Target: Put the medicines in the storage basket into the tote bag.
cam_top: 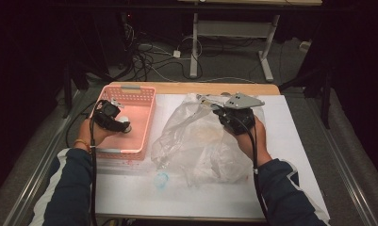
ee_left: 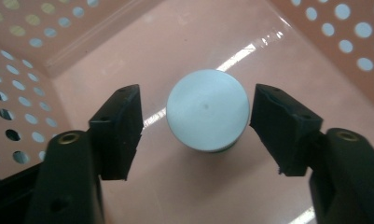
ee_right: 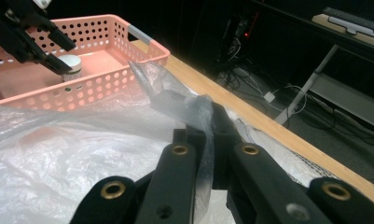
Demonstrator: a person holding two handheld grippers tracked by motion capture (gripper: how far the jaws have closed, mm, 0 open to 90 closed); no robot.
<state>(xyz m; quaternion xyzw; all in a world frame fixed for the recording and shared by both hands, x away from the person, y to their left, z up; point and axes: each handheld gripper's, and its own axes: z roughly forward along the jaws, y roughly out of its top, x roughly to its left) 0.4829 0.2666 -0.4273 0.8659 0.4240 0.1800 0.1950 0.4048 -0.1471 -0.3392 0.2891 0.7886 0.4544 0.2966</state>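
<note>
Left claw (ee_left: pixel 196 123) astride white jar (ee_left: pixel 207 109)

No text, label, brand, number or sign can be read anywhere in these views: the white round lid (ee_left: pixel 207 110) in the pink basket (cam_top: pixel 140 96) is blank, and the clear plastic bag (cam_top: pixel 196 141) carries no legible print.

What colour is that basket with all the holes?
The basket is pink, clearest in the right gripper view.
</note>
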